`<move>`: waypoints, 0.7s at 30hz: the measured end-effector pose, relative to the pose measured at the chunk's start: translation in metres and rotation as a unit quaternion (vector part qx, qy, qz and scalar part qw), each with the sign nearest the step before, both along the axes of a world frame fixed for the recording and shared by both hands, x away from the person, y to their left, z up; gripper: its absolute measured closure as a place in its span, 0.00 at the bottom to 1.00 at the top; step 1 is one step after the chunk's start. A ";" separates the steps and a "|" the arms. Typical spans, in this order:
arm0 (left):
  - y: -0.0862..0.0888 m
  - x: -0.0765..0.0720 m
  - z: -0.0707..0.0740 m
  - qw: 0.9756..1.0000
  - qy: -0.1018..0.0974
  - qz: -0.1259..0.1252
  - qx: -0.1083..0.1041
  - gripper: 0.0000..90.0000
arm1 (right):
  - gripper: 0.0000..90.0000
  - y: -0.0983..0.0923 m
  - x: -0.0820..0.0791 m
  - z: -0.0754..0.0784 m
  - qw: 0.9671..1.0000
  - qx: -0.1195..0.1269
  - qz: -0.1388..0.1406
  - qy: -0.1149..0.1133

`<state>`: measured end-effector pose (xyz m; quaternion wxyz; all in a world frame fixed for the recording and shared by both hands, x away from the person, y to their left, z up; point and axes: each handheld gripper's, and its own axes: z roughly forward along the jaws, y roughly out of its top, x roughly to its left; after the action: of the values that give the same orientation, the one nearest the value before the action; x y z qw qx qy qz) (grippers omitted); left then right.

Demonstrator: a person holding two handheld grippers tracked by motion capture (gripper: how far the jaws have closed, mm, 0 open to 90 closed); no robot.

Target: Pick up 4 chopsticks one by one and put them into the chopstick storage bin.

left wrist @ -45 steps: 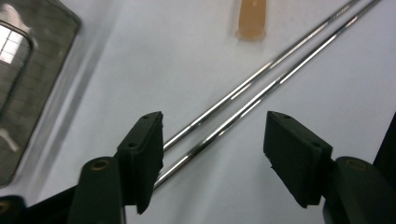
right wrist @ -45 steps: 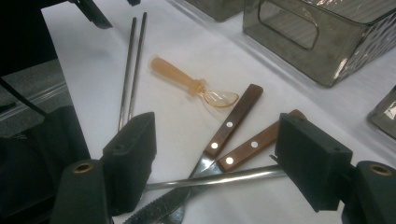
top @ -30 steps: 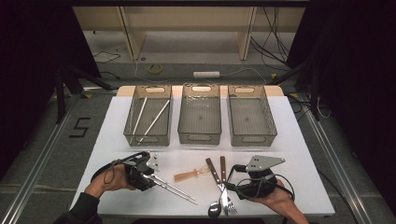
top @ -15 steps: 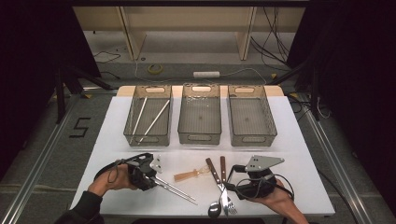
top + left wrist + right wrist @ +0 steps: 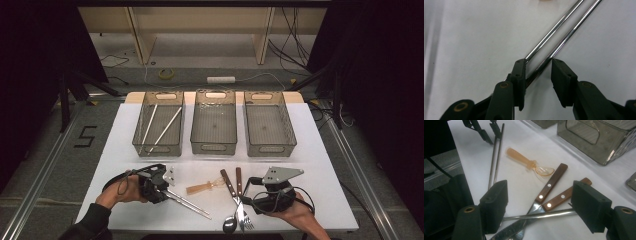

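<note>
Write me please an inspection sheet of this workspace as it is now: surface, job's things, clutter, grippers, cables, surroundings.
Surface: white table, bare between the items.
Job's things: three clear bins in a row; left bin holds two pale sticks, middle bin and right bin look empty. In front lie two metal chopsticks, an amber plastic spoon, two wooden-handled utensils and a metal spoon.
Clutter: nothing seen.
Grippers: left hand-held gripper open, jaws straddling one chopstick; right hand-held gripper open, above a metal handle.
Cables: one trails from each gripper; more on the floor beyond the table.
Surroundings: wooden frame behind, a power strip, floor mark "5".
</note>
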<state>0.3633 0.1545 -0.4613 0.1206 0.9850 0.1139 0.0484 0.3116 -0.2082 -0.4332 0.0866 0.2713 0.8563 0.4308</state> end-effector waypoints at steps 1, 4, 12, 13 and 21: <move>0.000 0.000 0.000 1.000 0.001 -0.001 0.001 0.71 | 0.34 0.000 0.000 0.000 1.000 0.000 0.000 0.000; -0.001 -0.001 0.000 1.000 0.001 -0.006 0.009 0.72 | 0.34 0.000 0.000 0.000 1.000 0.000 0.001 0.001; -0.004 -0.004 0.000 0.999 0.006 -0.024 0.029 0.75 | 0.35 0.000 0.000 0.000 1.000 -0.001 0.001 0.001; -0.004 -0.005 0.000 0.999 0.005 -0.026 0.029 0.76 | 0.35 0.000 0.000 0.000 1.000 -0.001 0.001 0.001; -0.004 -0.005 0.000 0.999 0.010 -0.040 0.036 0.79 | 0.35 0.000 0.000 0.000 1.000 -0.001 0.001 0.001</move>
<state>0.3580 0.1501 -0.4612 0.0860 0.9928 0.0740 0.0377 0.3120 -0.2082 -0.4331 0.0857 0.2706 0.8572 0.4297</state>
